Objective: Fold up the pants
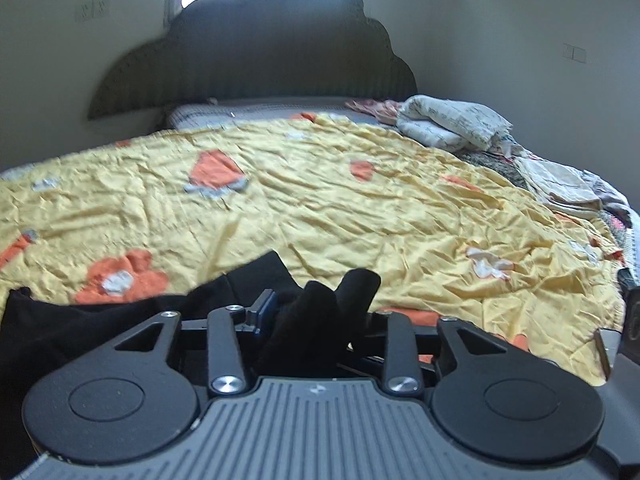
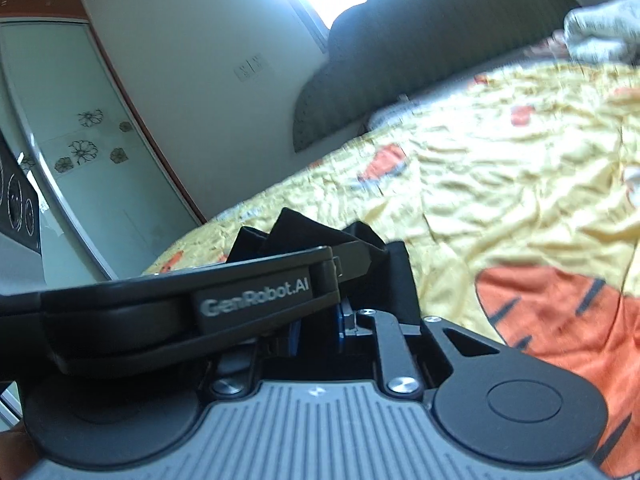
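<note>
The black pants [image 1: 72, 320] lie bunched at the near edge of the yellow bedspread [image 1: 360, 208]. In the left wrist view a thick wad of their fabric stands up between the jaws of my left gripper [image 1: 316, 312]. It rests against the blue pad [image 1: 266, 308] and hides the other finger, so the left gripper is shut on it. In the right wrist view the left gripper's body [image 2: 248, 300] crosses in front. Just behind it the blue pads [image 2: 340, 320] of my right gripper [image 2: 320, 322] sit close together on black pants folds [image 2: 304, 232].
A dark scalloped headboard [image 1: 256, 60] stands at the far end below a bright window. Folded pale laundry [image 1: 452, 124] and another stack [image 1: 560, 188] lie along the bed's right side. A wardrobe door with flower prints [image 2: 80, 140] stands to the left of the bed.
</note>
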A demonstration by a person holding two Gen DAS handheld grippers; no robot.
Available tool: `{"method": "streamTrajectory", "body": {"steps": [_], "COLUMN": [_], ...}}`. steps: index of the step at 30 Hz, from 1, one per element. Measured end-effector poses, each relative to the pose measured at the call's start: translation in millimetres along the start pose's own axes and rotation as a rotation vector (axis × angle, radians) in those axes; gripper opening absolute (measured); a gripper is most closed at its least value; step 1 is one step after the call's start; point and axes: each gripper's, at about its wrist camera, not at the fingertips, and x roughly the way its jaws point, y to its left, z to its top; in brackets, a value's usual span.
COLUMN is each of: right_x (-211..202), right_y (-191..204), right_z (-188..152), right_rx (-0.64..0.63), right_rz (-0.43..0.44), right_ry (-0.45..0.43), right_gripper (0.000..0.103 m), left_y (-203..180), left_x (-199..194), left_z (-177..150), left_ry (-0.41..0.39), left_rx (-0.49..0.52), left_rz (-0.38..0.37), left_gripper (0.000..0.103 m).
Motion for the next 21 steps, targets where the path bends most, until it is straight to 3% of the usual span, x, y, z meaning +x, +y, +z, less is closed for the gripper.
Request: {"method": "streamTrajectory", "body": {"steps": [4, 7, 12, 14, 16, 21], "right_x": [0.2, -12.3, -38.7, -38.5, -25.8, 39.1], "right_y": [-14.3, -19.5, -27.9, -29.6, -27.1, -24.4], "right_z": [-5.1, -5.3, 16.6, 31.2, 45.5, 65.8], "right_rx": [0.033, 0.004, -0.017, 0.0, -0.007, 0.009], "right_rz": [-0.025, -0.052, -0.169, -0.135, -0.048, 0.105], "right_ry": [0.079, 0.085, -0.024, -0.056, -0.037, 0.144], "right_gripper": [0.018, 0.018, 0.042, 0.048, 0.059, 0.062], "left_y": [3.5, 7.9, 36.7, 55.2, 75.4, 128.1], "left_x": [6.7, 0.1, -27.4, -38.5, -45.9, -54.7], "left_z": [-4.1, -2.2, 5.8, 8.7, 8.8, 7.2], "left_ry": [0.065, 0.071, 0.044, 0.03, 0.023, 0.024], "left_rx": [-0.048, -0.071, -0.119, -0.15, -0.172, -0.224], "left_rz": [-0.097, -0.153, -0.143, -0.118, -0.077, 0.073], "left_gripper": [0.052, 0.061, 0.071, 0.074, 0.074, 0.074]}}
